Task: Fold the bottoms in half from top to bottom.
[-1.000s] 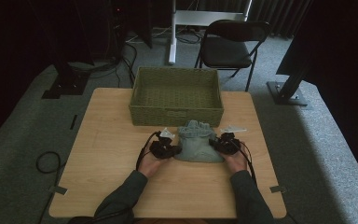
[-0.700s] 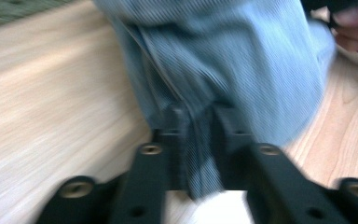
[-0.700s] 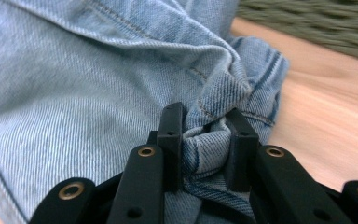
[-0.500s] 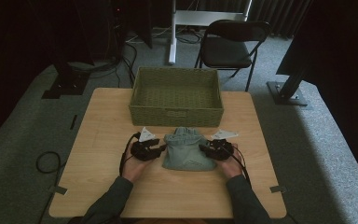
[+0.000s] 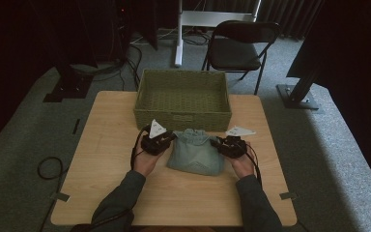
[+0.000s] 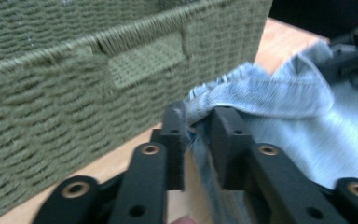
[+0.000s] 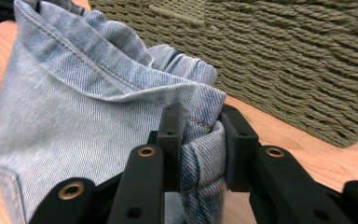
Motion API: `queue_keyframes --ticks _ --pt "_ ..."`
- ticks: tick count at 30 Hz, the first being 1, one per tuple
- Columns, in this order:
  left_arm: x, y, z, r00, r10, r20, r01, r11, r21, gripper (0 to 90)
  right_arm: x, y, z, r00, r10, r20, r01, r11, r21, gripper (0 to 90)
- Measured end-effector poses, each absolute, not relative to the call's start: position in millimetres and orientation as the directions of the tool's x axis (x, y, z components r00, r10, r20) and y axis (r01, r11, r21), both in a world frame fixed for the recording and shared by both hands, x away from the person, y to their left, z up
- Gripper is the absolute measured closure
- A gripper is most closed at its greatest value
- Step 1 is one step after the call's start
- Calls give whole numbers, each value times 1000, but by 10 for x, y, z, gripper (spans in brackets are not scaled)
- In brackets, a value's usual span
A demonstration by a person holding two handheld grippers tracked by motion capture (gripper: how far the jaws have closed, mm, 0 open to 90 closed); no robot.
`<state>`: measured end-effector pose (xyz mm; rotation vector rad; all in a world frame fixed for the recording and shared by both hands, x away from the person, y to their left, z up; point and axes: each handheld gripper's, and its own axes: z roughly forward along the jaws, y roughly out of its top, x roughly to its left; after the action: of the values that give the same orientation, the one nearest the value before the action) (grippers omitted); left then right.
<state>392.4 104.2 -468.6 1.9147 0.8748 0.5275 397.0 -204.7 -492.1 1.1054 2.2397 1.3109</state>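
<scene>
A folded piece of light-blue denim (image 5: 195, 153) lies on the wooden table (image 5: 174, 203) just in front of the woven green basket (image 5: 183, 116). My left gripper (image 5: 168, 141) holds the cloth's left edge. In the left gripper view its jaws (image 6: 197, 123) have just been closing and pinch a fold of denim (image 6: 279, 98) near the basket wall (image 6: 74, 93). My right gripper (image 5: 219, 144) holds the right edge. Its jaws (image 7: 200, 126) have also just been closing and clamp a thick hemmed fold (image 7: 98, 107).
The basket is open-topped and stands at the table's far edge, its wall (image 7: 284, 56) close behind both grippers. Beyond the table a black folding chair (image 5: 239, 48) and a white stand (image 5: 178, 34) sit on the carpet. Cables (image 5: 48, 166) lie on the floor at left.
Both hands moved apart to the denim's side edges, then rose a little. The cloth shifted slightly toward the person and its sides are now gathered in the jaws.
</scene>
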Motion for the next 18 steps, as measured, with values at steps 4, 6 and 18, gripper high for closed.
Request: queue_keyframes --ticks 4,6,18 --pt "3973 1028 -4683 657 754 19 352 -329 876 850 3986 -2078 -4908 -643 755 129 469 255 846 748" --pt "3991 1055 -4689 654 757 12 361 -326 874 858 3994 -2104 -4903 -627 768 130 475 245 845 754" --pt "3986 1285 -4640 671 741 8 375 -349 859 860 4058 -2252 -4891 -573 789 223 521 141 842 764"
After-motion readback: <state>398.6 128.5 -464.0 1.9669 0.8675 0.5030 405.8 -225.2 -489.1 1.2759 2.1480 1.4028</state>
